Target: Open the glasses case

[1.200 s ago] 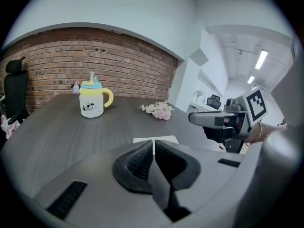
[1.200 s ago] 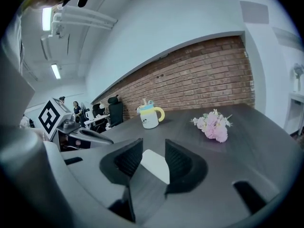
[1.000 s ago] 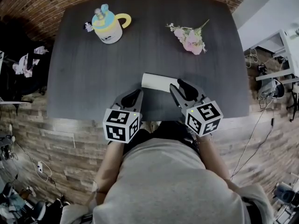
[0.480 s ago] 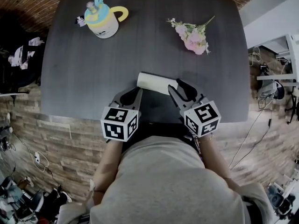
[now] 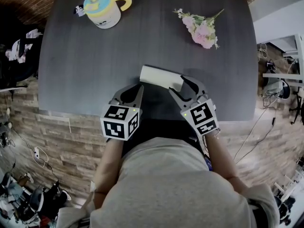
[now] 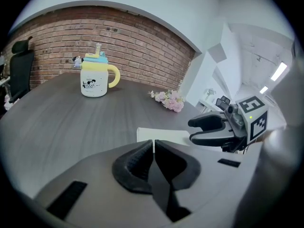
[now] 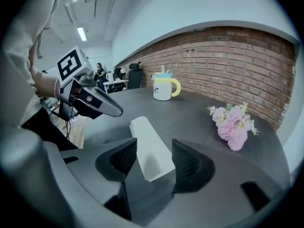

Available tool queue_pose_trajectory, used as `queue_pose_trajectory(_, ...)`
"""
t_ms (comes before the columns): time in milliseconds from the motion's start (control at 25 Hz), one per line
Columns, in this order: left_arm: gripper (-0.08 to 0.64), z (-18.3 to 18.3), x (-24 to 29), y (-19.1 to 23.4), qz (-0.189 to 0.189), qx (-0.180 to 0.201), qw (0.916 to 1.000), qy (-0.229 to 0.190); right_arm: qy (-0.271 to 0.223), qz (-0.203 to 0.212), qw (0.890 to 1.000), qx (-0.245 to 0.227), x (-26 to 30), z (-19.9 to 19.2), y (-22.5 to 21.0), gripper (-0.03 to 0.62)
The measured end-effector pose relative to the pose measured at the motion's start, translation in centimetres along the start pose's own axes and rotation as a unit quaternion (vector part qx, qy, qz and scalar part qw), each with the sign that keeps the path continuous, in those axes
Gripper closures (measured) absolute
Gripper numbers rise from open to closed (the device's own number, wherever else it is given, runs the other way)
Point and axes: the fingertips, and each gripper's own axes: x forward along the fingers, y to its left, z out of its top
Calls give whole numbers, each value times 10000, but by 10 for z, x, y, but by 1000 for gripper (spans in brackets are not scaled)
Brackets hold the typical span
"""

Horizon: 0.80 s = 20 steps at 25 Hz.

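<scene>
Where it lies, glasses case [image 5: 159,77] left-to-right

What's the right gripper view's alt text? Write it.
The right gripper, jaws just opened wider, straddles the end of a white case on a dark table. The left gripper is at left; mug and flowers beyond.

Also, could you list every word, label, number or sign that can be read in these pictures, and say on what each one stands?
No text can be read in any view.
On the mug: small dark print on its front, too blurred to read.
On the left marker cube and the right marker cube: black and white square patterns, no words.
On the glasses case: plain white, no print visible.
</scene>
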Motion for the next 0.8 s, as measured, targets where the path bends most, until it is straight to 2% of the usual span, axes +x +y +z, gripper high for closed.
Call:
queue_pose_trajectory(280,531,-13,4,-3,-50,-55,9999,99,399,186,9984,-356,12,-22,8,316)
queue_pose_trajectory(440,531,-18,5,-6,-82,-135,9998,107,568,55,9966,-588,16,-32,8,314)
queue_pose_trajectory(560,530,-23,4,-10,-99,-135,9997,161,660,-93,9924,-1032,19,-35,8,314)
queue_pose_trajectory(680,530,-24,3,-13,-120,-135,9997,174,788,-227,9838,-1596,19,-40,8,314)
queue_pose_trajectory(800,530,-23,2,-13,-112,-120,9998,137,824,-390,9766,-1948,21,-42,5,353)
